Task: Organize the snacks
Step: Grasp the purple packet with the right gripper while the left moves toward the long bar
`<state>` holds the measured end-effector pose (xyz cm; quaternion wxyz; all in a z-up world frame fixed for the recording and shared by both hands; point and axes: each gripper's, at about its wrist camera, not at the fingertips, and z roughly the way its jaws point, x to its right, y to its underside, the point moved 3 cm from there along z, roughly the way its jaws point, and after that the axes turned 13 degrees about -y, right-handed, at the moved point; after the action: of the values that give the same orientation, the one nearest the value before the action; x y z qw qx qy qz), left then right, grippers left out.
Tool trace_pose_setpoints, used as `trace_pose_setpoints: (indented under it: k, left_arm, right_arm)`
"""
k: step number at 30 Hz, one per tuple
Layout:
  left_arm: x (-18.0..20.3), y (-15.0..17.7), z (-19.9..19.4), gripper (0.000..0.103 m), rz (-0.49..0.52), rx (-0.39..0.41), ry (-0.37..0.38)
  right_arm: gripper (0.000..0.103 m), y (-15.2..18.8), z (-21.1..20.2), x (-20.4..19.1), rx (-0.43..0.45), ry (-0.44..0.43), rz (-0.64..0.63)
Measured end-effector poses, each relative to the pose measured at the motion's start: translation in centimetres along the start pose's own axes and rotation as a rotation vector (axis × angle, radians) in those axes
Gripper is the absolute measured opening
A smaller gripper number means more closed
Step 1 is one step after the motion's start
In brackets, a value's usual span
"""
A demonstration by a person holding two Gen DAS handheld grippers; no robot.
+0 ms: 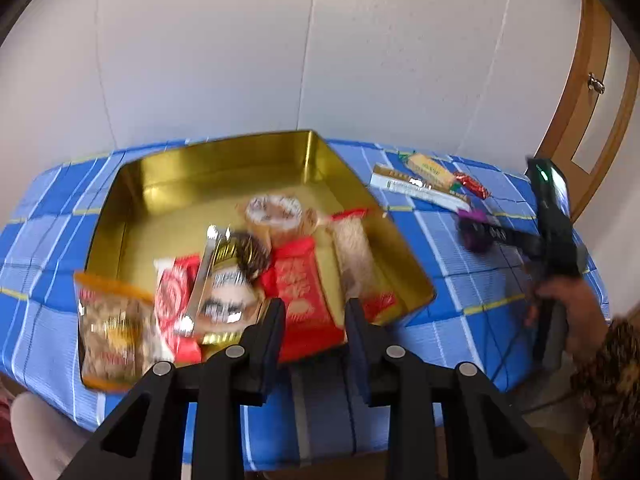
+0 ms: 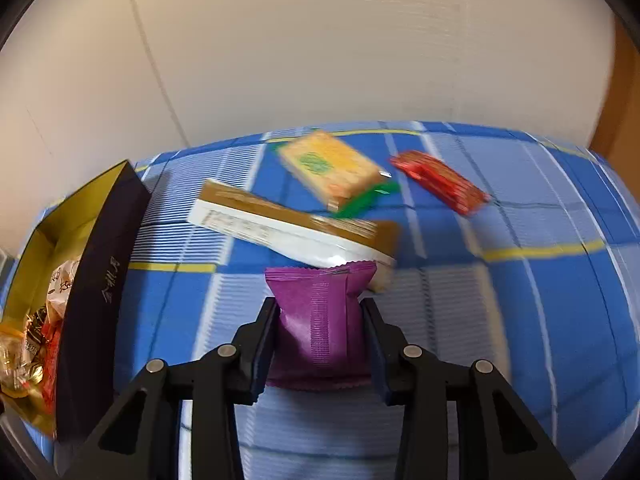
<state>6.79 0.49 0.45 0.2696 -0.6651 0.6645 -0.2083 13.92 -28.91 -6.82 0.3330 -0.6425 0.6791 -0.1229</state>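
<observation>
Left gripper (image 1: 314, 322), nearest the lens, jaws parted and holding nothing, hovers over the near edge of one gold tin (image 1: 224, 172); roughly seven wrapped snacks crowd the tin's near half, its far half bare gold; one orange nut packet (image 1: 114, 330) overhangs the near-left rim; blue checked tablecloth (image 2: 520, 320) lies open to the right; three snacks rest there close together: long white-and-gold bar (image 2: 280, 226), yellow cracker pack (image 2: 332, 168), red bar (image 2: 440, 186); right gripper (image 2: 320, 332) is clenched on one purple packet (image 2: 320, 312), beside the tin.
</observation>
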Motion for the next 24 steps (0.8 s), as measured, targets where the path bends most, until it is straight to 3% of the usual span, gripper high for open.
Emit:
trace_pose_setpoints:
  k: [10, 14, 19, 24]
  left_arm:
    - [6.6, -5.8, 1.3, 0.031, 0.172, -0.006, 0.057]
    - [9.7, -8.3, 3.6, 0.031, 0.242, -0.043, 0.039]
    - [13.6, -10.9, 7.3, 0.031, 0.349, -0.074, -0.012]
    - [17.6, -12.7, 11.8, 0.032, 0.429, -0.132, 0.059]
  right_arm:
    - [0.041, 2.5, -4.9, 6.9, 0.133, 0.168, 0.184]
    - [0.041, 3.0, -5.9, 8.2, 0.166, 0.242, 0.222]
    - [0.041, 2.9, -6.0, 8.2, 0.169, 0.247, 0.207]
    - [0.041, 3.0, -6.2, 8.4, 0.176, 0.227, 0.225]
